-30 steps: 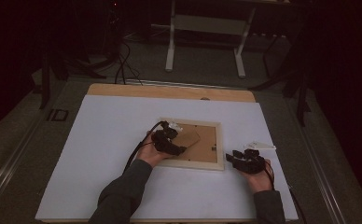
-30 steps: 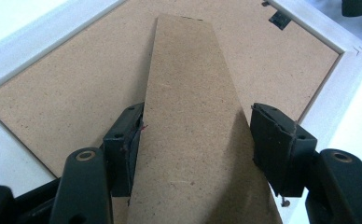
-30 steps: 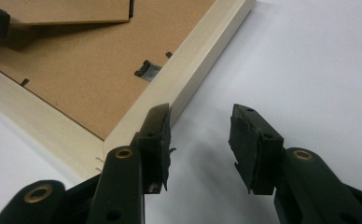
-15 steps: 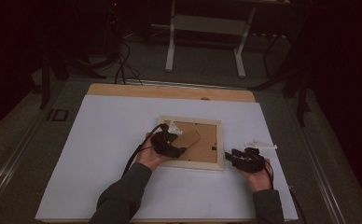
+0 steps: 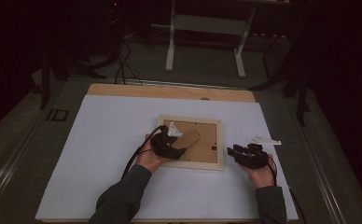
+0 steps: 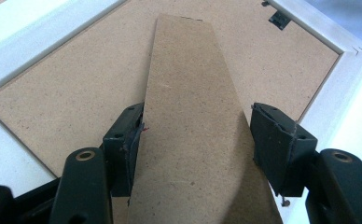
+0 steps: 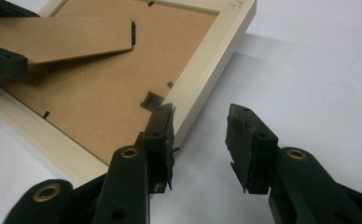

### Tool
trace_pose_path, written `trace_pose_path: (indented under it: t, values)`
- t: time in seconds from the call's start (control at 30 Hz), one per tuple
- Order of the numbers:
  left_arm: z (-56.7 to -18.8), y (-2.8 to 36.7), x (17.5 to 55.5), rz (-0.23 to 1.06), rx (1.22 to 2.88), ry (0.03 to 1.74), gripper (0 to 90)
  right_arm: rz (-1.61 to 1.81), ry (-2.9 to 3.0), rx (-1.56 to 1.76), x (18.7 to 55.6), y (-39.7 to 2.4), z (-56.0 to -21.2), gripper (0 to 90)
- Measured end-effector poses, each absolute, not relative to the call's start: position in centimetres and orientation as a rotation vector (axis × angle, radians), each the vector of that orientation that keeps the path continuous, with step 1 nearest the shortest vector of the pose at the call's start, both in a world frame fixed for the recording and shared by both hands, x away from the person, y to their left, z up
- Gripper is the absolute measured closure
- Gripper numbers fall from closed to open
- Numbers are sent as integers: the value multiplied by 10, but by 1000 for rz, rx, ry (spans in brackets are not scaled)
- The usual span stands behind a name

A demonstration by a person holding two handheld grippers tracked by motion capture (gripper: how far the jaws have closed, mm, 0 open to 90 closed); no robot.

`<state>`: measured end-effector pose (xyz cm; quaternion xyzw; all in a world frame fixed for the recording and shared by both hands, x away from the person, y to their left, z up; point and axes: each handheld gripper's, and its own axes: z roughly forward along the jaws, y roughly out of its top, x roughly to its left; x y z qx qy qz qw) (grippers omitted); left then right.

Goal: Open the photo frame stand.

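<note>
A pale wooden picture frame [image 5: 222, 140] lies face down near the middle of the white table top [image 5: 100, 140], its brown backing board [image 6: 76, 84] facing up. The frame's easel stand [image 6: 193, 130], a long brown strip, rises off the backing board at a slant.

The left gripper [image 6: 195, 135] sits over the frame's near left part. Its jaws stand either side of the easel stand: the left pad lies against the strip's edge, while the right pad stands just clear of the other edge, so no firm grip is evident.

The right gripper [image 7: 200, 140] is at the frame's right side, low over the table. Its jaws are about half open and have just been closing a little. One jaw stands over the frame's right rail beside a small black turn clip [image 7: 152, 100]; the other stands over bare table. Nothing is held.

A small white scrap of paper [image 5: 263, 140] lies on the table just beyond the right hand [image 5: 262, 175].
</note>
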<state>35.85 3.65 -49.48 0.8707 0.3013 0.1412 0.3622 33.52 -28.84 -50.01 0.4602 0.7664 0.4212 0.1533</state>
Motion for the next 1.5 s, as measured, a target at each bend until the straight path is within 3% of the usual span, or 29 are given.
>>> trace_pose_path:
  t: [1.5]
  values:
    - [-493,34,345,483,2222,719,393,1282,2295,1439,403,-271,-502,567]
